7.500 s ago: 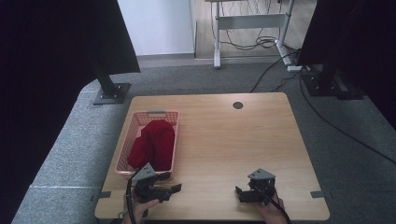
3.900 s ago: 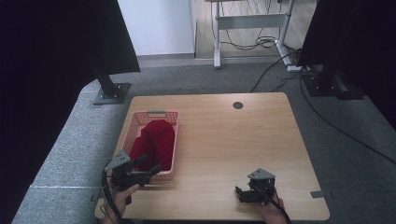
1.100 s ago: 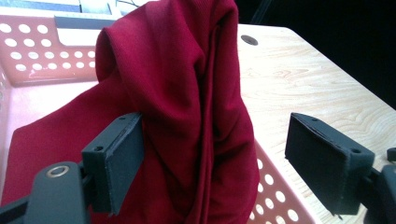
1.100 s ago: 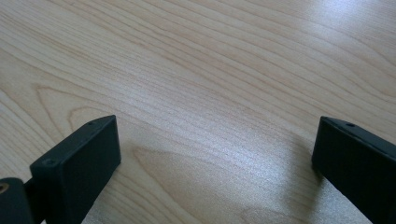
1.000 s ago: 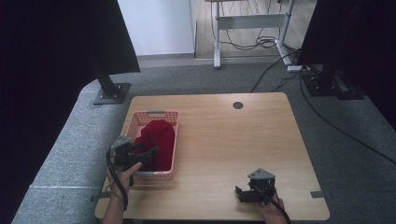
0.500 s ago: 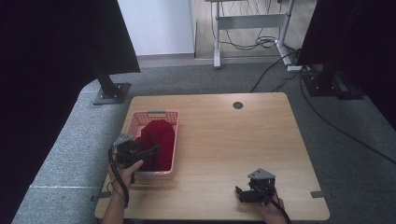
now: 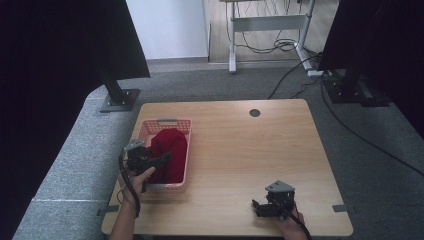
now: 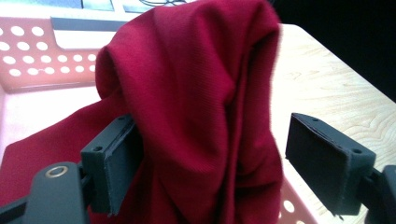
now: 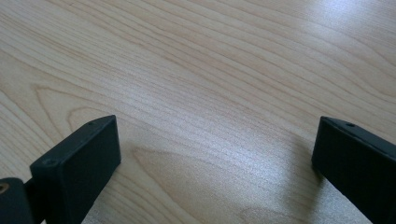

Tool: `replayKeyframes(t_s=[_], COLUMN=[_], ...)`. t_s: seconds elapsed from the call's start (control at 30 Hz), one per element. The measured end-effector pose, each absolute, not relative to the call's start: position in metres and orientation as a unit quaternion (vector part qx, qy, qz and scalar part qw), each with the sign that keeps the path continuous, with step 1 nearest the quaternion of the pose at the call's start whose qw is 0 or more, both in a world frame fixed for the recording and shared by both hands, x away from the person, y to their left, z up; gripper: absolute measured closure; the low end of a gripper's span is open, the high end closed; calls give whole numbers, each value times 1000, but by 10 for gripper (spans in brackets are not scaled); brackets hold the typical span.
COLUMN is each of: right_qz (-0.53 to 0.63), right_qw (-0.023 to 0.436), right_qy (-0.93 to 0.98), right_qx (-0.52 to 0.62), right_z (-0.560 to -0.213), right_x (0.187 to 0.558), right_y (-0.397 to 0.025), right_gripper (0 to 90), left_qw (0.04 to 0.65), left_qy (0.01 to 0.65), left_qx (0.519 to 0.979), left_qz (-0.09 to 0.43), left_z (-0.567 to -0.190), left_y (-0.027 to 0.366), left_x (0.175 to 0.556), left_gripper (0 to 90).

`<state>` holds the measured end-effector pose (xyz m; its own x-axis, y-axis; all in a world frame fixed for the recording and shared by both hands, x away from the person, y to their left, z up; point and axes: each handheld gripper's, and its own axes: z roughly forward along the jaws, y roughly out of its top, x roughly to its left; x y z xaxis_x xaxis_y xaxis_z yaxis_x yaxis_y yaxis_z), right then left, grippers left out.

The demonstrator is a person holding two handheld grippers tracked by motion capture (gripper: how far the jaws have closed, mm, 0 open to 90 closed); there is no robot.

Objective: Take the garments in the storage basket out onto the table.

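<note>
A pink basket (image 7: 186, 150) sits on the left part of the wooden table (image 7: 250, 150) and holds a red cloth (image 7: 169, 150). The left gripper (image 7: 162, 159) reaches over the basket's left rim, its tips at the cloth. The right gripper (image 7: 256, 208) rests near the table's front edge, well apart from the basket.

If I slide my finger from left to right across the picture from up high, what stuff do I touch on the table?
left gripper → red cloth in the pink basket → bare wooden table → right gripper, low near the front edge.
</note>
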<state>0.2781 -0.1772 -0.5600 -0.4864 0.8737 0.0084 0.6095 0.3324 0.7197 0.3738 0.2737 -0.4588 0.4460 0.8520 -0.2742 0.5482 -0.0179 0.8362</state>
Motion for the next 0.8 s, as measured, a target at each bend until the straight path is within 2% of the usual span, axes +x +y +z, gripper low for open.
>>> replayKeyframes(t_s=[0.43, 0.8], right_qz=[339, 339], right_qw=[195, 195], right_qy=[793, 793], right_qx=[468, 468], right_z=[-560, -560], right_x=[278, 278], right_y=[-177, -177], right_gripper=[9, 9], left_qw=[488, 487], left_qy=[511, 511], left_qx=[690, 688], left_qz=[153, 168], left_z=[-460, -456], left_y=[274, 268], left_x=[389, 393], left_gripper=[190, 294])
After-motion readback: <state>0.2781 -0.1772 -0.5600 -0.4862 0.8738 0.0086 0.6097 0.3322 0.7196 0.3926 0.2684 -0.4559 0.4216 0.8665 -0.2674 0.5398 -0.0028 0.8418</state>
